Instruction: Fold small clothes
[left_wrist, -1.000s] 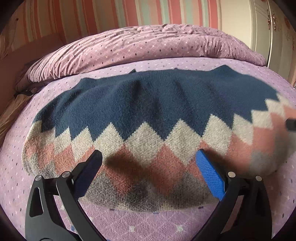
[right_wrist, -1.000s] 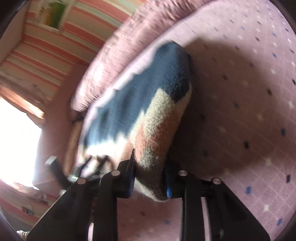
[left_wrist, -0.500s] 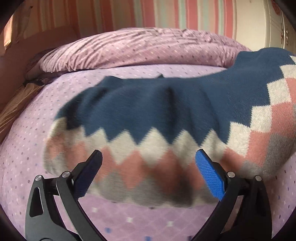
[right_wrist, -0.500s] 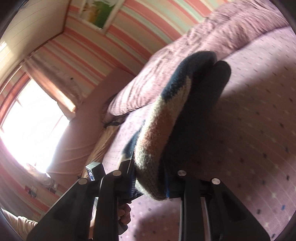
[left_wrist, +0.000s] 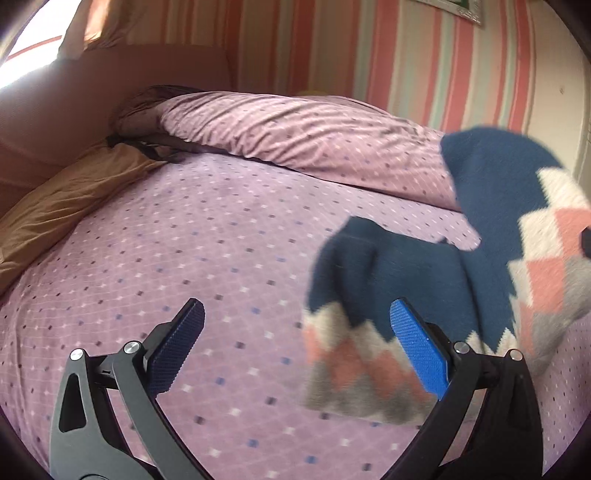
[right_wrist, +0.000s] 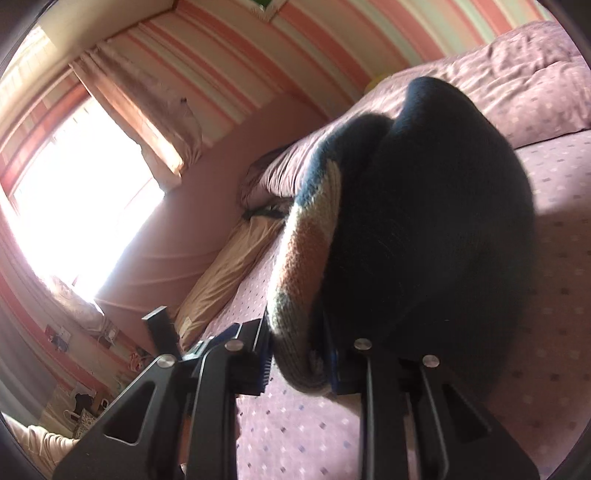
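The right gripper, clamped on the sweater hem, has swung it up off the bed and sideways, while the left gripper gapes empty, so a fold seems underway.

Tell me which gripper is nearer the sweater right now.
Right. The right gripper is clamped on the sweater's patterned hem, lifting it. The left gripper is open over the bedsheet, its right finger overlapping the sweater's edge without gripping.

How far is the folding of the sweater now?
Done: no finished fold shows. In hand: the right tool is shut on the sweater hem, lifting one side off the bed. Left: lay it over and flatten; the left tool is open, holding nothing.
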